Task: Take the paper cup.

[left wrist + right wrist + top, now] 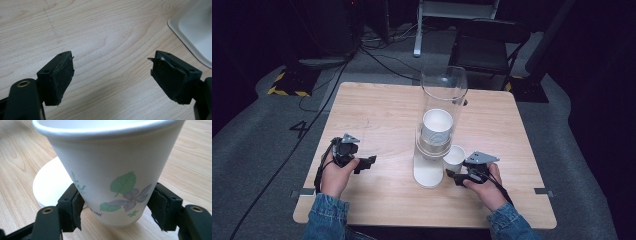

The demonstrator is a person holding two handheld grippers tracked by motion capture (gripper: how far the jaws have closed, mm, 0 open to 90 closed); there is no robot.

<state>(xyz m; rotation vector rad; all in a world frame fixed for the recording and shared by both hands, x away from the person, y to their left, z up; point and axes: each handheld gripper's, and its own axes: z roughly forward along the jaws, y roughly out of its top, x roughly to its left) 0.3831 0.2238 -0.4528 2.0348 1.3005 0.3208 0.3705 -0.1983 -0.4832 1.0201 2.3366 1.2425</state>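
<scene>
Between the right tongs point(117, 212), white paper cup with leaf-and-flower print point(112, 177), pads touching its sides, clear plastic tube dispenser point(439, 125) just beyond, left tongs point(112, 75) wide apart over bare light wooden table point(100, 32).

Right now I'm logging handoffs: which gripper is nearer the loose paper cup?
Right. The right gripper has its fingers around the paper cup; the left gripper sits open, far across the table.

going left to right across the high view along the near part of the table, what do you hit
left gripper → white base of the clear tube dispenser → paper cup → right gripper, its jaws set around the cup's lower part
</scene>
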